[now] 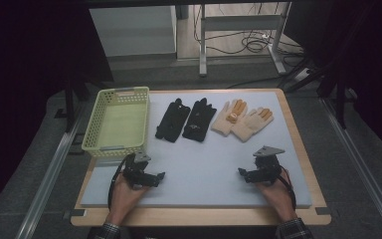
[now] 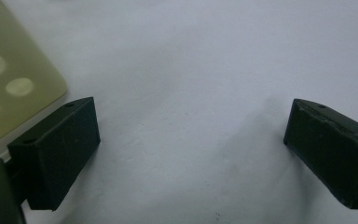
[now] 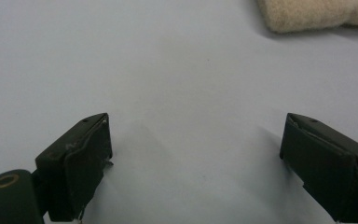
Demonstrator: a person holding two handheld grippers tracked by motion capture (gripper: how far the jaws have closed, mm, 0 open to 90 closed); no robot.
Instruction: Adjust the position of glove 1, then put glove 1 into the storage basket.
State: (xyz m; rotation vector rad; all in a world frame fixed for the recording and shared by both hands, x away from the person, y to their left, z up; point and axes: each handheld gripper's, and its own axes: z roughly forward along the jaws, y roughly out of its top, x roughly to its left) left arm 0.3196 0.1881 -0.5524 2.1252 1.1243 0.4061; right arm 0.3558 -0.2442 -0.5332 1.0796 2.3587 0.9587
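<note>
Nearest the person, both grippers rest low over the pale grey mat [image 1: 204,164]. The left gripper [image 1: 158,177], jaws spread wide and holding nothing, sits just in front of the yellow-green basket [image 1: 117,122]. The right gripper [image 1: 242,173], equally wide and bare, lies across the mat from it. Beyond, right of the basket, lie two black gloves [image 1: 185,119], then two cream gloves [image 1: 241,119] with orange fingertips.
</note>
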